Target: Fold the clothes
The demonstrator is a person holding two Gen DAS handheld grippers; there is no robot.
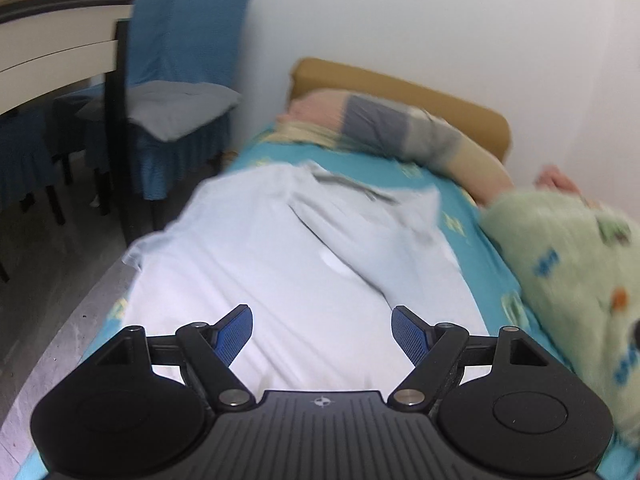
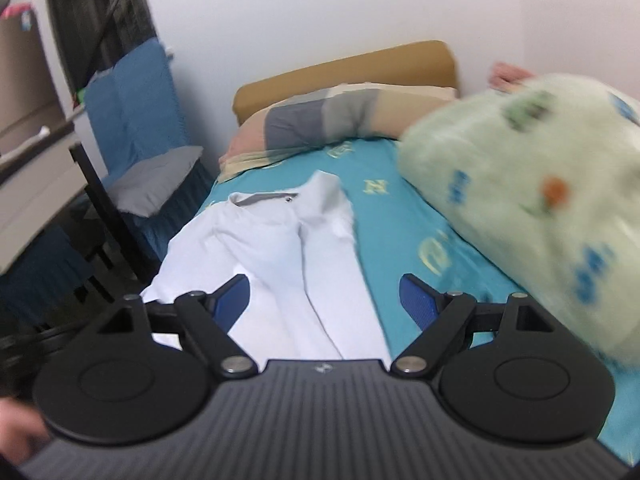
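Observation:
A white polo shirt (image 1: 280, 252) with a grey collar lies spread on the turquoise bed sheet (image 1: 480, 216), its right side folded over the middle. My left gripper (image 1: 322, 316) hovers open above the shirt's lower part, its blue pads wide apart with nothing between them. In the right wrist view the same shirt (image 2: 280, 248) lies lengthwise with the collar at the far end. My right gripper (image 2: 324, 288) stands open over the shirt's near right edge and the sheet (image 2: 400, 240).
A green patterned quilt (image 2: 540, 200) is bunched on the bed's right side. A striped pillow (image 1: 400, 132) lies against the tan headboard (image 1: 440, 96). Left of the bed stand a blue-covered chair (image 1: 180, 60) with a grey cushion (image 1: 176, 108) and a table (image 1: 52, 52).

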